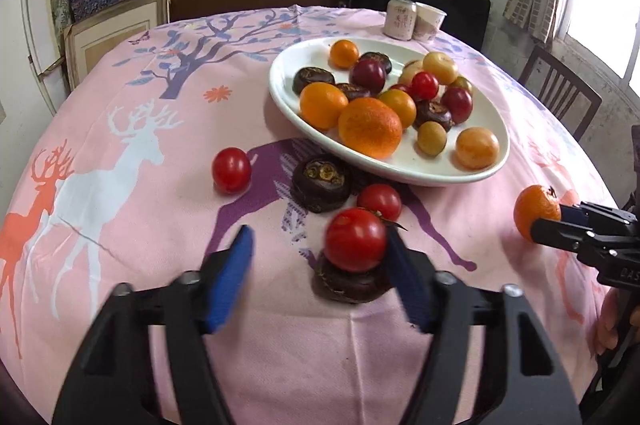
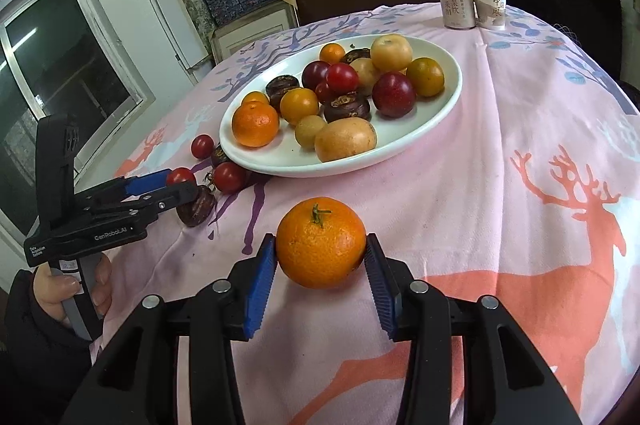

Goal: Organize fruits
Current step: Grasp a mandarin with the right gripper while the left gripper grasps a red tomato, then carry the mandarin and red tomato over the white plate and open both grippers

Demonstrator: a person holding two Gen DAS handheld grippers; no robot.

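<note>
Risk: tomato (image 1: 355, 240) touches only one pad of the wide-open left gripper (image 1: 320, 277) and may roll; right gripper (image 2: 320, 279) brackets the orange (image 2: 321, 242), grip unconfirmed.

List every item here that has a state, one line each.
left gripper: open, cherry tomato against one finger.
right gripper: fingers on both sides of the tangerine, which sits on the tablecloth.
plate: loaded with mixed fruit.
can: upright.
paper cup: upright.
</note>
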